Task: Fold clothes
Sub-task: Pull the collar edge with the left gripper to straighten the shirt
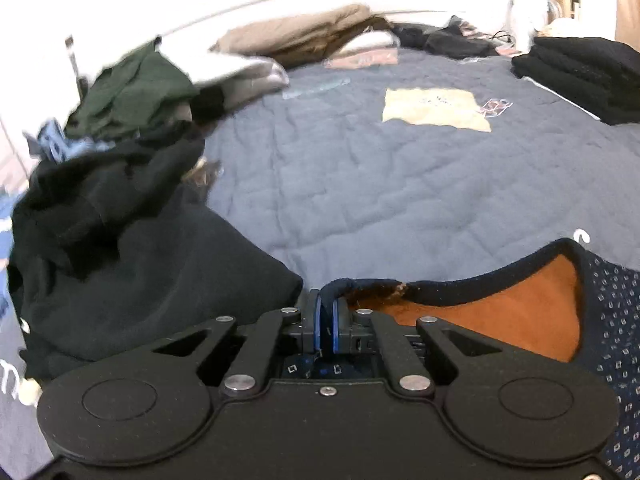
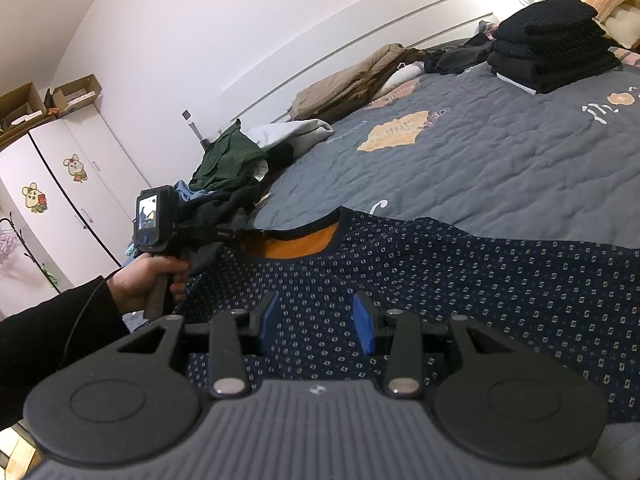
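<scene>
A navy patterned sweater with an orange lining lies spread on the bed's blue-grey quilt. My left gripper is shut on the sweater's dark collar edge near the left shoulder. In the right wrist view the left gripper shows at the collar, held by a hand. My right gripper is open, its blue pads hovering just above the sweater's chest with nothing between them.
A heap of unfolded dark, green and blue clothes lies left of the sweater. A stack of folded black clothes sits at the far right. Tan and white garments lie along the headboard. White wardrobes stand at left.
</scene>
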A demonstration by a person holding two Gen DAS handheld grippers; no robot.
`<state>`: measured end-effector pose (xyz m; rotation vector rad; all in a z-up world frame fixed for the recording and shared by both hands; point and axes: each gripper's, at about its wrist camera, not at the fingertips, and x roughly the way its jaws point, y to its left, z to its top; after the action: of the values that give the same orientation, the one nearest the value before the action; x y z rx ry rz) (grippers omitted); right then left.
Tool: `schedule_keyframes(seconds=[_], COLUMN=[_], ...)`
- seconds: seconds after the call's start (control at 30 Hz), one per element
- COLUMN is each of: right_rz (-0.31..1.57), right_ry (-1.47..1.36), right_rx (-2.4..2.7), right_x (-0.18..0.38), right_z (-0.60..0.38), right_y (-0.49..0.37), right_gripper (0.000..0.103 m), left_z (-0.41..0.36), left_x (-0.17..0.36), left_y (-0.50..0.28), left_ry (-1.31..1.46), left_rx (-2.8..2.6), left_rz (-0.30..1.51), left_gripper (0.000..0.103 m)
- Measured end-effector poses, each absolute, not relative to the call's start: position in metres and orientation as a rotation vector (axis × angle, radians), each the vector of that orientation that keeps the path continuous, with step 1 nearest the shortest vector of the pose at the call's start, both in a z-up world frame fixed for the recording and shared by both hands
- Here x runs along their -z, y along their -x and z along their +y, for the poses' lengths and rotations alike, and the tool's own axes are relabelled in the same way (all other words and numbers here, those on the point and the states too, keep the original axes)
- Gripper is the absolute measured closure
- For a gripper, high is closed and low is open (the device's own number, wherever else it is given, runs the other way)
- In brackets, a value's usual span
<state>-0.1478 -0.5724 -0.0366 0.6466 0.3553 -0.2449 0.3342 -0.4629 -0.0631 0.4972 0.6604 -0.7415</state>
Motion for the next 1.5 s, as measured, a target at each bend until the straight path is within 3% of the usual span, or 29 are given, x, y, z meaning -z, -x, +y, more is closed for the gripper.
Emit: schedule_keyframes(seconds=[0.13, 0.2, 0.33, 0.5, 0.9, 1.17, 1.27, 1.37, 1.43, 1.5], right_rz=[0.362, 0.363, 0.359, 0.350, 0.357, 0.386, 0.400, 0.416, 0.416, 0.412], right_ry=[-0.647, -0.649, -0.655, -0.666, -0.649, -0.608, -0.611, -0.605, -0.603, -0.608], right_rx=[0.237, 0.234, 0.229, 0.222, 0.158, 0.120, 0.117, 0.116, 0.112, 0.110], right_x=[0.037, 0.038, 0.036, 0.035, 0.029, 0.030, 0.033, 0.035, 0.035, 0.034], right_z=[-0.571, -0.571, -0.569, -0.566, -0.541, -0.522, -0.519, -0.517, -0.516, -0.517], right_y=[0.147, 0.148, 0.147, 0.145, 0.128, 0.115, 0.113, 0.112, 0.113, 0.114], right_gripper=[0.063, 0.063, 0.063, 0.063, 0.063, 0.063, 0.063, 0.063, 0.063, 0.063], left_z=[-0.465, -0.443, -0.375, -0.248, 0.032, 0.078, 0.070, 0.055, 0.050, 0.055], left_x=[0.071, 0.057, 0.030, 0.018, 0.040, 0.052, 0.060, 0.065, 0.064, 0.057], left_y=[-0.323, -0.317, -0.315, -0.320, -0.311, -0.324, -0.328, -0.327, -0.328, -0.329], left_ry=[-0.577, -0.491, -0.407, -0.247, 0.136, 0.214, 0.238, 0.198, 0.121, 0.057], left_rx=[0.779, 0.801, 0.743, 0.580, 0.122, 0.044, 0.123, 0.182, 0.175, 0.139], left_rz=[0.661, 0.627, 0.586, 0.628, 0.770, 0.813, 0.849, 0.857, 0.843, 0.807], left_gripper=[0.084, 0.062, 0.056, 0.041, 0.032, 0.031, 0.035, 0.089, 0.096, 0.097])
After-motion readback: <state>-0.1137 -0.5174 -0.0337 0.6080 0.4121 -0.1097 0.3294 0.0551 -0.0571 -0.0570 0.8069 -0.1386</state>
